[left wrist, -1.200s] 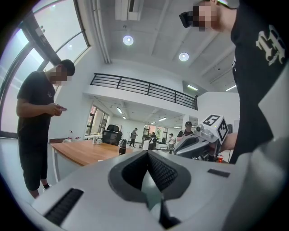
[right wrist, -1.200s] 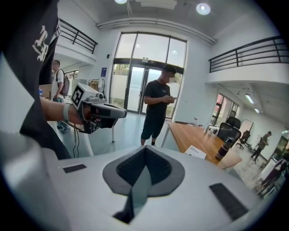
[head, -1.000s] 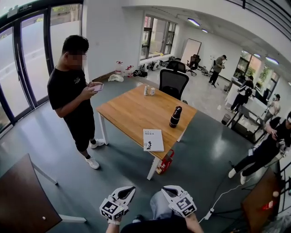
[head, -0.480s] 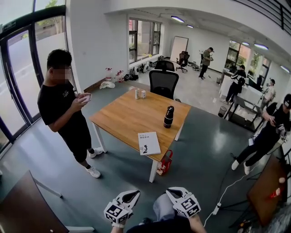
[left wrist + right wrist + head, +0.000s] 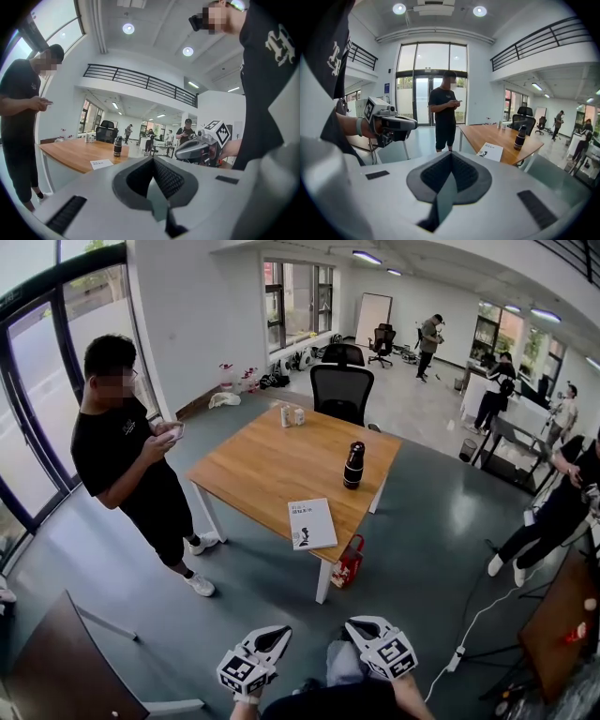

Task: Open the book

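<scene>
Down by your waist, at the bottom of the head view, you hold both grippers low and side by side, well short of the wooden table. Your left gripper [image 5: 265, 643] has its fingers pressed together with nothing between them, as its own view shows. Your right gripper [image 5: 366, 631] is the same: fingers together and empty. Each gripper's view catches the other gripper off to one side, held in your hand.

To your left, the corner of a dark brown table [image 5: 56, 662] fills the lower corner of the head view.

Ahead of you, across a stretch of grey floor [image 5: 422, 549], stands the wooden table [image 5: 262, 474]. The book [image 5: 312, 523] lies flat and closed on it, white cover up. It sits at the near corner, close to the edge that faces you. Below that corner, beside the table leg, a red bag [image 5: 348, 563] sits on the floor.

Further along the top, a black bottle [image 5: 353, 465] stands upright near the right edge, apart from the book. At the far side, two small cans [image 5: 292, 415] stand together. A black office chair [image 5: 341, 395] is just behind the table's far edge.

Left of the table, a person in a black T-shirt and shorts [image 5: 131, 465] stands looking down at a phone held in both hands. Farther back in the room, several more people stand among desks and chairs.
</scene>
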